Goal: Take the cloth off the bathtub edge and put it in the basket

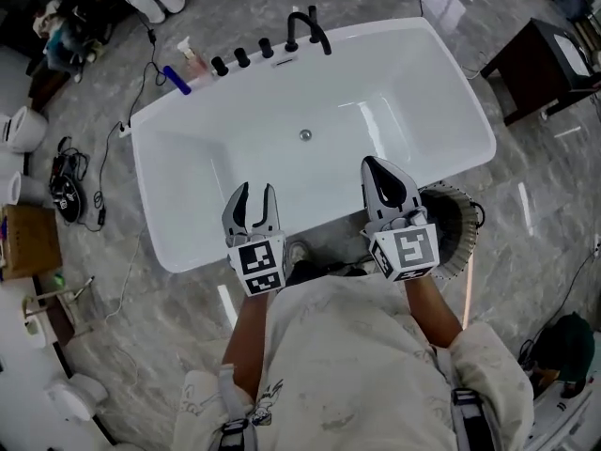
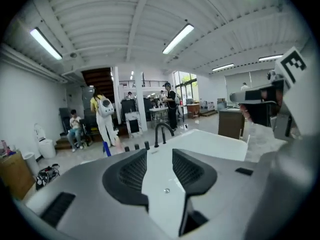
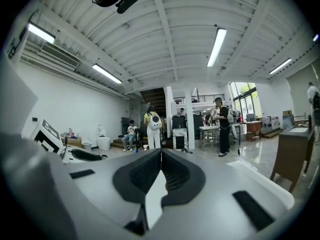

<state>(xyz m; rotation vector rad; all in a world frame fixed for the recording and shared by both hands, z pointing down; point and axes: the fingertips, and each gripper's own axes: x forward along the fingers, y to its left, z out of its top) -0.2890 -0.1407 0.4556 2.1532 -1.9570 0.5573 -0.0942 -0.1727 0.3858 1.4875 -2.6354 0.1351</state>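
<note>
Standing at the near rim of the white bathtub [image 1: 376, 34], the person is holding both tools out over it, side by side and apart. Head view: the left gripper [image 1: 255, 191] is showing its jaws partly spread with nothing in the gap. The right gripper [image 1: 371, 165] is showing its jaws brought to a single point. A round basket [image 1: 467, 225] with a ribbed rim is sitting on the floor just beside the tub's near right corner, half hidden behind the right gripper, its inside dark. No cloth is showing on any stretch of rim in sight. The near rim is running partly under the person's body, so the cloth could be lying there, or down in the basket; I cannot tell which. Left gripper view: the jaws are standing moderately apart and empty, the tub floor and its drain [image 2: 167, 190] showing through the gap, the dark faucet [image 2: 162, 131] at the far end. Right gripper view: the pads are meeting at the tips with nothing pinched, only a white sliver of tub showing lower down between them. Neither gripper is pointing at the rim or the basket. Both are aiming nearly level across the tub, which reads to me as a carry posture between steps, not a reach or a drop.
</note>
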